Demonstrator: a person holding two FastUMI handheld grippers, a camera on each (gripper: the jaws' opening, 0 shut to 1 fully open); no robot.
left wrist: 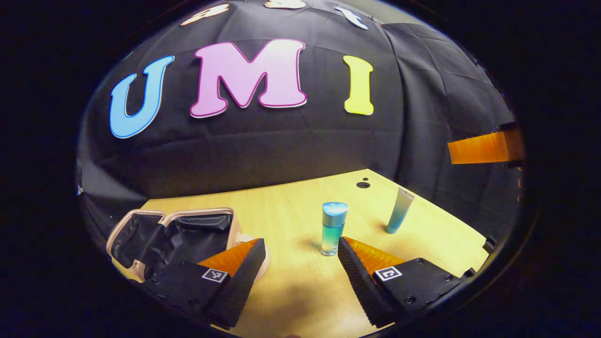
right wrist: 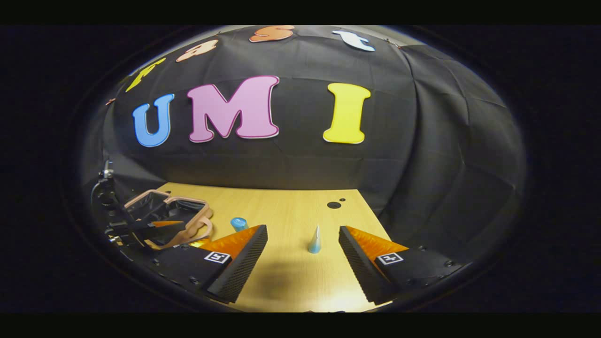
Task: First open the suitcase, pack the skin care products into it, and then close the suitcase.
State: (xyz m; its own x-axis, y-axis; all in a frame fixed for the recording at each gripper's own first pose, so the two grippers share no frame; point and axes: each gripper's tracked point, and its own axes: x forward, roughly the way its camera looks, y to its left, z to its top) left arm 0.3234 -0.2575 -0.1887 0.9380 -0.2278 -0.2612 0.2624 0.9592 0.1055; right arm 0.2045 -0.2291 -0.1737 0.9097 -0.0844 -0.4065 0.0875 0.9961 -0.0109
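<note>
A: At the left of the desk (left wrist: 300,281) we find the suitcase (left wrist: 173,237), lid thrown back and its dark lining exposed, so we judge the opening step done and packing the step in hand.

B: And the left gripper (left wrist: 300,258)?

A: Its jaws stand wide apart and hold nothing. Just ahead of them, touching neither finger, the blue bottle (left wrist: 332,227) stands upright. Farther right and well apart from it stands the pale tube (left wrist: 400,210), cap down.

B: How do we take the bottle well?

A: We centre the gap on its body, close low below the cap, and keep it upright until it is over the case.

B: And in the right gripper view?

A: The right gripper (right wrist: 303,256) is likewise fully open and empty, the tube (right wrist: 314,240) between and beyond its fingers. We square to its narrow body, since a glancing touch may topple it.
</note>
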